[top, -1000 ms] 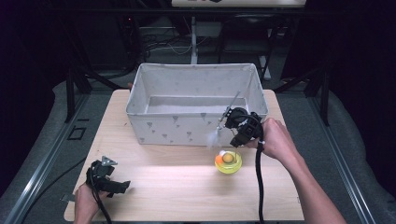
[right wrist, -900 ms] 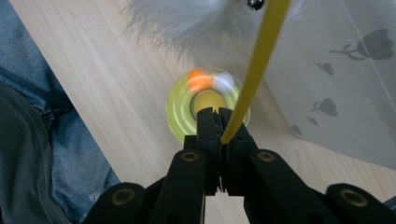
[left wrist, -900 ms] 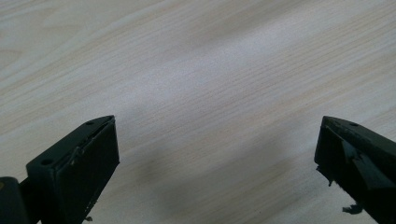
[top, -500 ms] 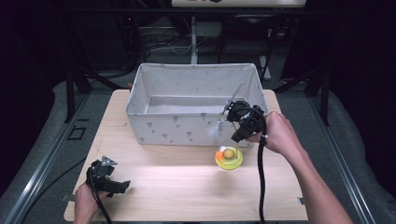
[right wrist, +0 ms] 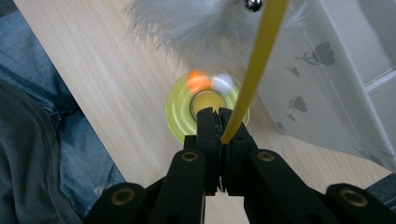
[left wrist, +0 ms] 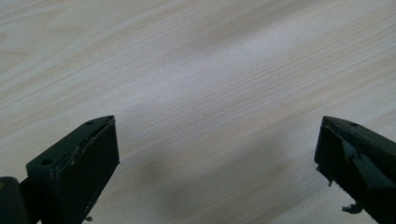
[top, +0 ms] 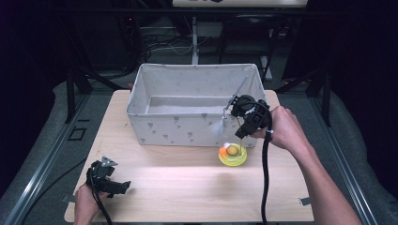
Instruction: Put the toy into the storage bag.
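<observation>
Dark surroundings with metal frame legs and cables are seen behind a pale wooden table [top: 187,187]. At the far middle of the table a large grey fabric bin [top: 187,126] printed with small tree shapes is set, open at the top. At the near left corner the left gripper [top: 123,187] is held low over the wood in a hand [top: 84,204], its jaws spread wide apart with nothing but bare tabletop between them. To the right, just in front of the bin's near wall, the right gripper [top: 240,133] is held in the other hand [top: 281,131] — its jaws are pressed together on the end of a thin yellow stick [right wrist: 254,70]. A tuft of white feathers [right wrist: 196,28] is seen beside the stick's far end, blurred. Below the gripper, a small round yellow-green toy [top: 233,156] lies on the table, close to the bin's front — an orange ball [right wrist: 198,80] and a white ball [right wrist: 222,82] sit on it, both blurred.
</observation>
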Action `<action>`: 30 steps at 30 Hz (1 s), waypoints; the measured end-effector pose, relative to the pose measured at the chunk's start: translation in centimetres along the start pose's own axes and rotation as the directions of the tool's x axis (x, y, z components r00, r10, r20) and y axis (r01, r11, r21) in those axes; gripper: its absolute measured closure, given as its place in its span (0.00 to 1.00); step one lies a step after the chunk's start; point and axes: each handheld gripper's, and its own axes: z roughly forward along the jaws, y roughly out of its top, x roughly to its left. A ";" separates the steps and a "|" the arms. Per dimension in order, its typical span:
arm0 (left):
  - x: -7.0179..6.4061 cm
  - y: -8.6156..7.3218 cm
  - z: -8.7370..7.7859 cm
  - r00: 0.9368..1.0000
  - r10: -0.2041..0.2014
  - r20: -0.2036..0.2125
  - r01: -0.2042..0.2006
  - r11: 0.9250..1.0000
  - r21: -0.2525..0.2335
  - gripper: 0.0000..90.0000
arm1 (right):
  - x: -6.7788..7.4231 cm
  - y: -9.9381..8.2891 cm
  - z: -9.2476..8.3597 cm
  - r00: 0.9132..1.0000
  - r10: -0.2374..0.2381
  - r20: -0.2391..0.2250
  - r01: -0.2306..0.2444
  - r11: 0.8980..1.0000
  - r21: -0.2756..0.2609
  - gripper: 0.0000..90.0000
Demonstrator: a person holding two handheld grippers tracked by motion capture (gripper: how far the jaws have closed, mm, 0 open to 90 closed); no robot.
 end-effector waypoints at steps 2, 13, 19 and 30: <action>0.0 0.0 0.0 1.000 0.001 0.000 -0.001 1.000 0.001 0.00 | 0.0 0.0 -0.2 1.000 0.005 -0.002 -0.005 1.000 -0.001 0.98; 0.0 0.0 0.0 1.000 -0.001 -0.001 0.001 1.000 -0.004 0.00 | -0.1 0.5 -2.0 1.000 0.001 0.013 -0.001 1.000 -0.022 0.98; 0.0 0.1 0.1 1.000 0.010 0.003 -0.010 1.000 0.002 0.00 | -0.2 0.7 -3.0 1.000 -0.004 0.021 0.005 1.000 -0.023 0.98; -0.1 0.1 0.1 1.000 0.005 0.005 -0.005 1.000 -0.002 0.00 | -0.3 1.1 -5.0 0.999 -0.008 0.041 0.009 0.999 -0.031 0.98</action>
